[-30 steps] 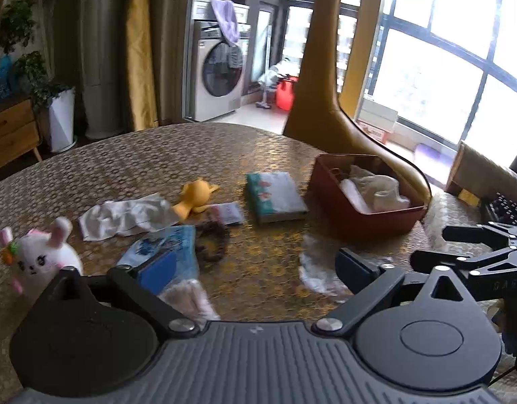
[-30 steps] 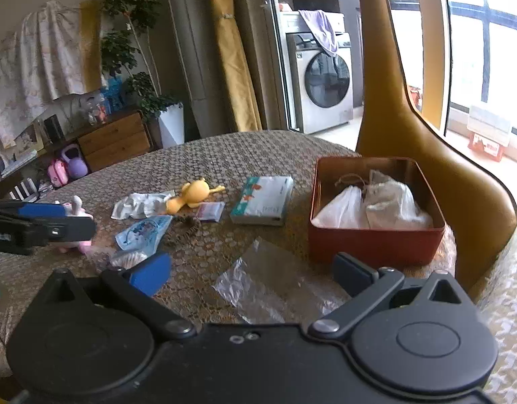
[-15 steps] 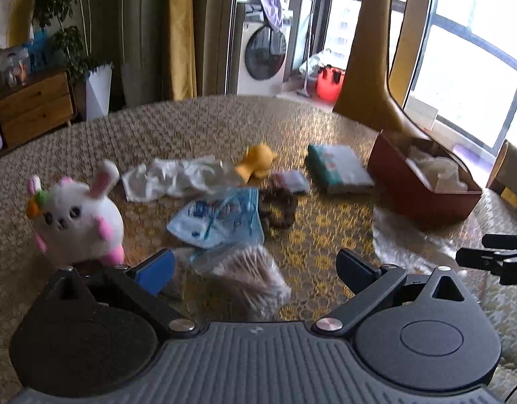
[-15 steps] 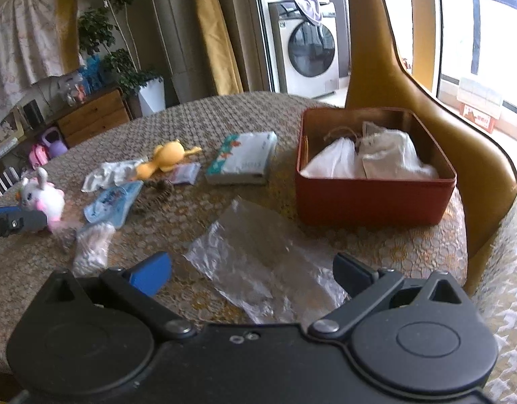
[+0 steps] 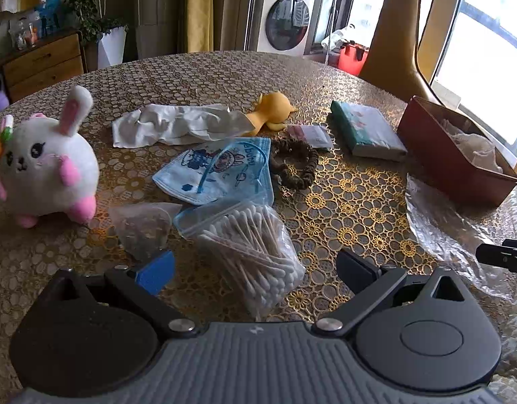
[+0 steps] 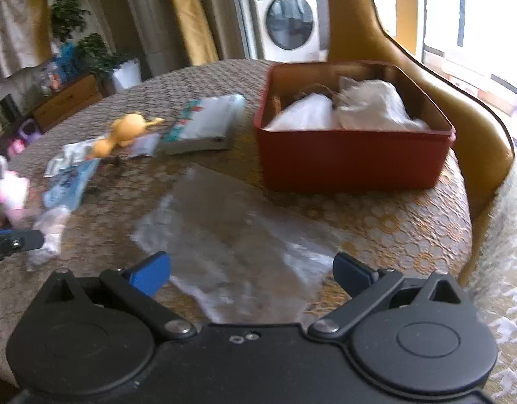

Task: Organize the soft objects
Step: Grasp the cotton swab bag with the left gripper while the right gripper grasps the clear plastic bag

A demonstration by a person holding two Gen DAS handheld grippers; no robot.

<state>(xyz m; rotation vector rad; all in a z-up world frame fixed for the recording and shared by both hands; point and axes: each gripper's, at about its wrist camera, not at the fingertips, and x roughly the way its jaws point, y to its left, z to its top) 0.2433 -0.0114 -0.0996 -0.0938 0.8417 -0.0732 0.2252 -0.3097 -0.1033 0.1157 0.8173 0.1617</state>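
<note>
My left gripper [image 5: 255, 271] is open, low over the table, with a clear bag of cotton swabs [image 5: 255, 252] lying between its fingers. A white plush bunny [image 5: 44, 165] stands to its left. A blue child's mask [image 5: 221, 168], a white cloth [image 5: 177, 124] and a yellow soft toy [image 5: 273, 109] lie beyond. My right gripper [image 6: 251, 272] is open and empty over a clear plastic bag [image 6: 234, 235]. The red box [image 6: 352, 155] holding white bags stands just beyond it, also in the left wrist view [image 5: 450, 155].
A tissue pack [image 5: 366, 131], a dark bead bracelet [image 5: 295, 165] and a small sachet [image 5: 312, 134] lie mid-table. A yellow chair back [image 6: 460, 107] rises behind the red box. The table edge runs close below both grippers.
My left gripper has moved left and forward, bringing the swab bag between its fingers. My right gripper has moved closer to the clear plastic bag and the red box.
</note>
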